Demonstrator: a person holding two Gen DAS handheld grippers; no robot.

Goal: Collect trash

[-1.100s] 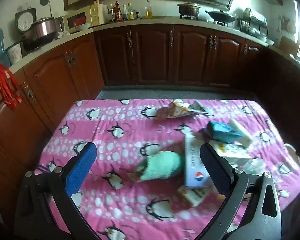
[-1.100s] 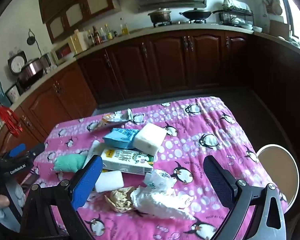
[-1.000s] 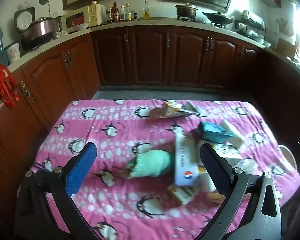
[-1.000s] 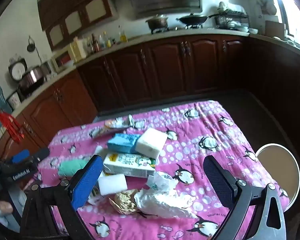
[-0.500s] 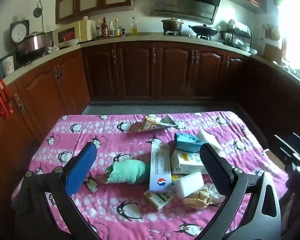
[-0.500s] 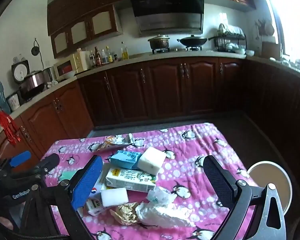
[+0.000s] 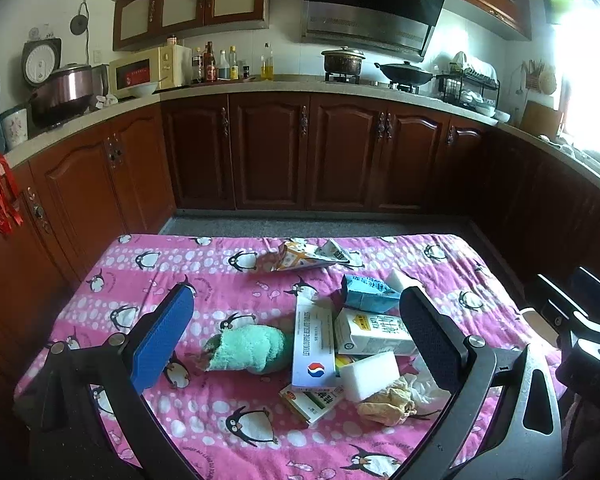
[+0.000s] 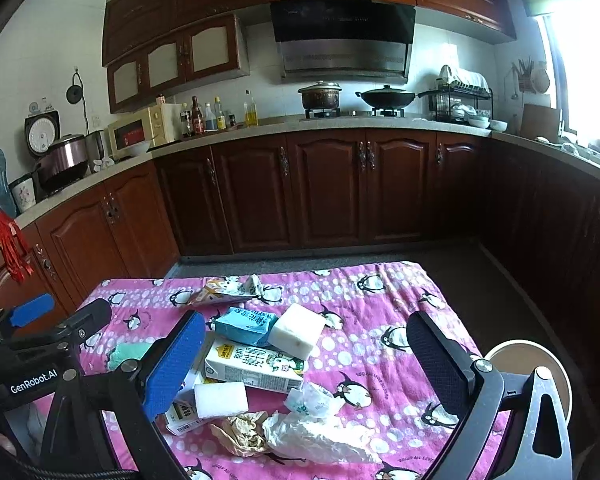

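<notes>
Trash lies heaped toward the near right of the pink penguin tablecloth [image 7: 172, 280], and I log it item by item. At the centre of the heap a white milk carton [image 8: 256, 364] lies on its side, with a blue carton [image 8: 246, 324] and a white foam block [image 8: 298, 330] leaning on its far edge. A second white foam block [image 8: 220, 400] sits just in front of the milk carton, resting over a small green-and-white box [image 7: 314, 398]. Beside these a long white box with a red-and-blue logo [image 7: 313, 346] lies flat, and a rolled green cloth [image 7: 246, 348] touches its left side. A crumpled brown paper wad [image 8: 244, 432] and crumpled white plastic [image 8: 316, 436] occupy the near edge of the heap, touching each other. A flattened orange-and-white carton [image 7: 304, 256] lies apart at the far side of the cloth. My left gripper [image 7: 296, 332] hangs above the near edge of the table, its jaws spread wide and holding nothing, with the green cloth and the long box framed between them. My right gripper [image 8: 306, 356] is likewise held above the heap, jaws wide apart and empty. A round stool [image 8: 548, 364] stands on the floor just off the table's right side. Dark wooden cabinets [image 8: 324, 192] run along the wall beyond.
</notes>
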